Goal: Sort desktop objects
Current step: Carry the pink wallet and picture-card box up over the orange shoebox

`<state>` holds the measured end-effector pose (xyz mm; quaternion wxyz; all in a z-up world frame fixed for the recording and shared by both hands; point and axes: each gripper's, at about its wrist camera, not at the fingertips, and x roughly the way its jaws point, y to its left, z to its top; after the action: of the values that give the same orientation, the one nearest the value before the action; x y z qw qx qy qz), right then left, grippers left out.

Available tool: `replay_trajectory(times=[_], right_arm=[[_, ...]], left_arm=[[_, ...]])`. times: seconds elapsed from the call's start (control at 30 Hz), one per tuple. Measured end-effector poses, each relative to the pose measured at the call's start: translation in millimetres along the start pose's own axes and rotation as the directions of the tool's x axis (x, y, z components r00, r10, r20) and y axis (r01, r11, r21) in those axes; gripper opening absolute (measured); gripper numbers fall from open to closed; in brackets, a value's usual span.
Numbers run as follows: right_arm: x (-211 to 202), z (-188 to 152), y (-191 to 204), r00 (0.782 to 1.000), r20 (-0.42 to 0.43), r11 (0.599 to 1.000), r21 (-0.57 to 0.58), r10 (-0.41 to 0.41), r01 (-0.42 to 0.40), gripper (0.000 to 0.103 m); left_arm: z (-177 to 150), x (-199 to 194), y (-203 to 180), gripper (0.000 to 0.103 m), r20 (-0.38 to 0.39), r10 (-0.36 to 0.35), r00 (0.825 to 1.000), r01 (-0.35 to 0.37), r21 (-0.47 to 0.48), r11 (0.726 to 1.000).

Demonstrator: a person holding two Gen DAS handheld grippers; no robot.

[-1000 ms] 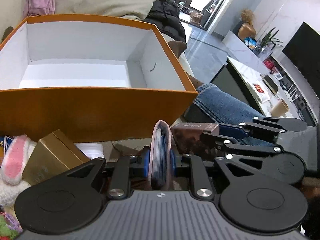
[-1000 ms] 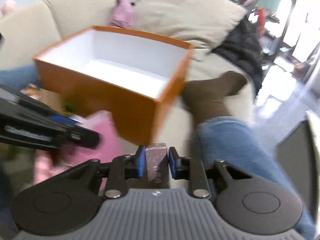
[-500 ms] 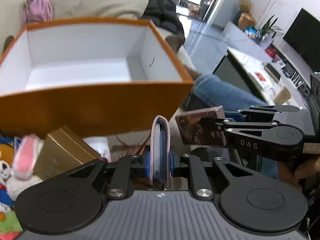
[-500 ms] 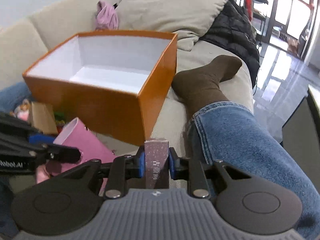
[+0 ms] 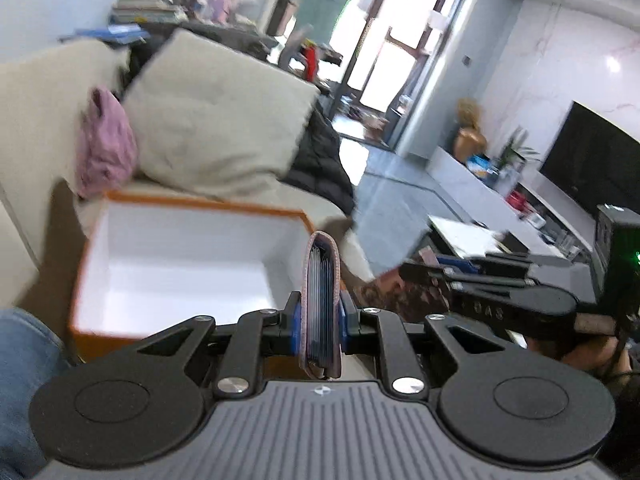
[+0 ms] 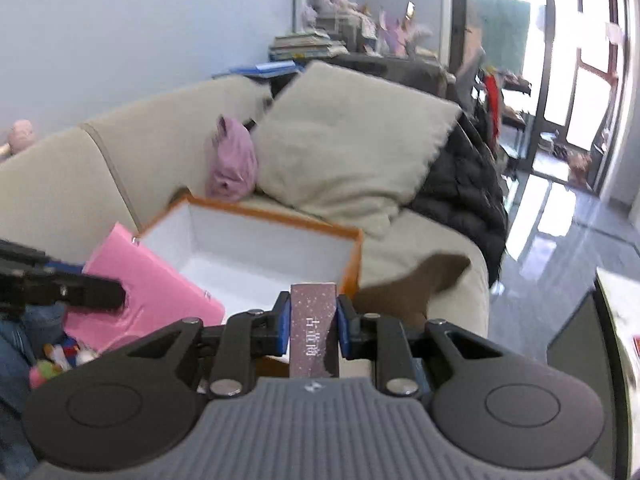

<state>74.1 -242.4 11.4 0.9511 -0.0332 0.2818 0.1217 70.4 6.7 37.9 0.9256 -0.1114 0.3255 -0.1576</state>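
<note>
A pink card wallet (image 5: 322, 304) is clamped edge-up in the left gripper (image 5: 320, 320), low in the frame's centre. A dark speckled carton (image 6: 313, 328) is pinched likewise by the right gripper (image 6: 312, 326). Both are held clear, presumably for dropping into the empty orange box (image 5: 192, 210) just beyond, centre-left.

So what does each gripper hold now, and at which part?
The left gripper clamps the pink card holder by its flat sides, low down. The right gripper clamps the dark speckled box across its narrow sides.
</note>
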Motion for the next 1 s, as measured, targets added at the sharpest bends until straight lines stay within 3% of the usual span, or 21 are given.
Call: replay_trajectory(times=[0.13,0.3,0.63,0.9,1.0], right_arm=[[35.8,7.6,14.1,0.998,-0.038,0.998,0.025,0.059,-0.058,0.024],[65.4,9.9,36.5,1.0,0.015,0.999,-0.042,-0.001,0.002,0.024],[93.9,30.6,44.2,0.999,0.021,0.999,-0.024,0.029,-0.029,0.024],[127.3,-1.7,32.1,0.988,-0.142,0.996,0.067,0.065,-0.056,0.024],[125.7,-14.1,30.6,0.974,-0.206,0.993,0.091,0.091,-0.073,0.024]], left_arm=[[12.5,24.7,20.4,0.019,-0.002,0.088,0.996,-0.088,-0.012,0.996],[11.5,62.2,38.4,0.019,-0.045,0.186,0.982,-0.186,0.004,0.983],[20.8,76.8,41.5,0.019,-0.004,0.196,0.981,-0.195,0.048,0.98],[-2.6,104.7,61.4,0.019,-0.16,0.169,0.973,-0.169,0.011,0.986],[-12.2,102.9,63.8,0.019,-0.176,0.168,0.97,-0.17,0.004,0.985]])
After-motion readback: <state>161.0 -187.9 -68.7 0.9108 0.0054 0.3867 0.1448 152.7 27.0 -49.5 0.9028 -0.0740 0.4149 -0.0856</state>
